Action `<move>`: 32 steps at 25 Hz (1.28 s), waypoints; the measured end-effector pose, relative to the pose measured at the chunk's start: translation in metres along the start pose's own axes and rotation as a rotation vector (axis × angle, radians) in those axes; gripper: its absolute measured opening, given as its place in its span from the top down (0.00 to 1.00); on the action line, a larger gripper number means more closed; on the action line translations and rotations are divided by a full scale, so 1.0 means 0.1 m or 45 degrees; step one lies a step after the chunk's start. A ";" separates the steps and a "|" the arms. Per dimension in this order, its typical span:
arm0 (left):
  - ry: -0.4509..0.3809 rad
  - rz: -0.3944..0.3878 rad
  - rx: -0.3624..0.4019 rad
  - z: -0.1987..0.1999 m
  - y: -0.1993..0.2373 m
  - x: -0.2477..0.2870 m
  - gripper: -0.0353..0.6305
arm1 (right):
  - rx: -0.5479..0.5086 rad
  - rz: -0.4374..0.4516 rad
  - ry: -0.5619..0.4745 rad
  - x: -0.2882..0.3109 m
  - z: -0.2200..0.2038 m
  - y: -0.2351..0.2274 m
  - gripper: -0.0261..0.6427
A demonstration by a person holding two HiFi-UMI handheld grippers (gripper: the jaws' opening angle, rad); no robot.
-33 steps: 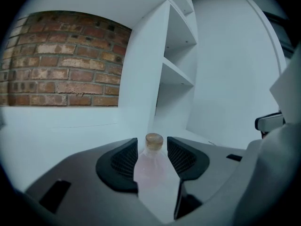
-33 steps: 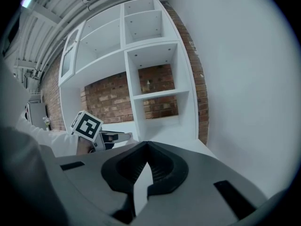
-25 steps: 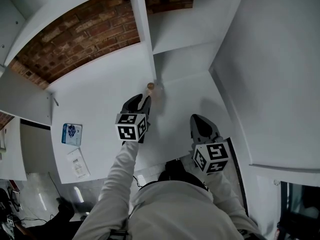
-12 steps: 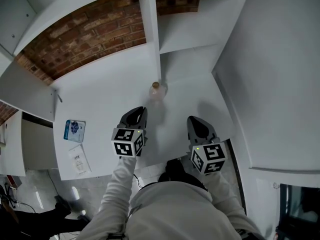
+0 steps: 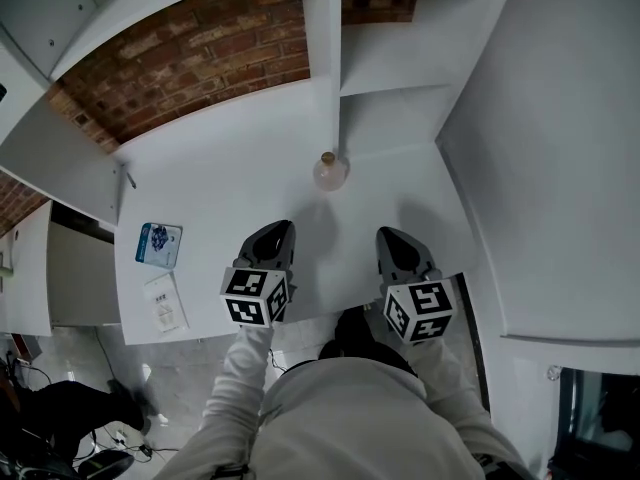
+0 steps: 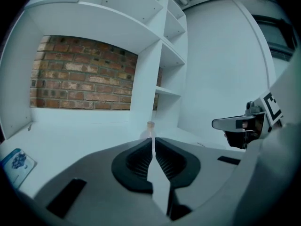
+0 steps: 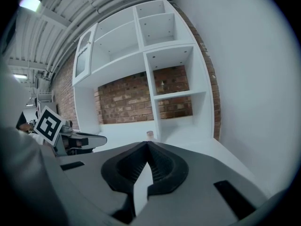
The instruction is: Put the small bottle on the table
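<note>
We note the white table (image 5: 210, 183) below the shelf unit (image 5: 322, 48). Left gripper (image 5: 273, 233) and right gripper (image 5: 395, 238) hover over its near edge, each with jaws pressed together, nothing between them. The small bottle (image 5: 330, 171) stands upright on the table by the shelf divider, apart from both. Blue packet (image 5: 158, 244) lies at left.

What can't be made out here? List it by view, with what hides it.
- Left gripper view: the small bottle shows only neck and cap. Its body is hidden behind the left tongs, whose jaws are closing with nothing between them.
- Right gripper view: only the bottle's top shows above the right tongs.
- Head view: the print on the blue packet is too small to read.
- Right gripper view: the small item on the shelf is too small to identify.
</note>
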State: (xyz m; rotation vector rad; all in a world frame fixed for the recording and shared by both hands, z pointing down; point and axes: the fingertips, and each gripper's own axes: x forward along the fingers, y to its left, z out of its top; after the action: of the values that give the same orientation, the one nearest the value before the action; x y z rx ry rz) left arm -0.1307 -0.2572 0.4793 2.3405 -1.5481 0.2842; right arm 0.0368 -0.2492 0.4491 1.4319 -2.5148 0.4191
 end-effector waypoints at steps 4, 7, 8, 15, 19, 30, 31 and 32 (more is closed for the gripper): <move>-0.016 0.021 0.015 -0.01 0.03 -0.18 0.90 | -0.010 0.023 -0.005 -0.03 -0.01 0.15 0.92; -0.035 0.033 0.016 0.01 0.06 -0.27 0.91 | -0.022 0.035 -0.012 -0.06 0.00 0.23 0.92; -0.039 0.036 0.018 0.02 0.07 -0.30 0.91 | -0.026 0.039 -0.013 -0.07 -0.01 0.25 0.92; -0.054 0.033 0.024 0.01 0.02 -0.45 0.91 | -0.060 0.041 -0.023 -0.19 0.00 0.37 0.92; -0.066 0.034 -0.020 0.01 0.04 -0.50 0.91 | -0.085 0.052 -0.023 -0.23 0.00 0.42 0.92; -0.076 0.050 0.015 0.03 0.08 -0.62 0.91 | -0.111 0.053 -0.013 -0.29 -0.03 0.50 0.92; -0.076 0.051 0.014 0.03 0.08 -0.63 0.91 | -0.111 0.052 -0.012 -0.29 -0.03 0.50 0.92; -0.075 0.052 0.013 0.03 0.08 -0.64 0.91 | -0.110 0.053 -0.008 -0.30 -0.04 0.51 0.92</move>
State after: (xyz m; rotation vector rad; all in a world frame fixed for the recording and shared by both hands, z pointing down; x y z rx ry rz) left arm -0.1632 -0.2060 0.4564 2.3469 -1.6274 0.2352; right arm 0.0080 -0.1992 0.4364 1.3539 -2.5385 0.3089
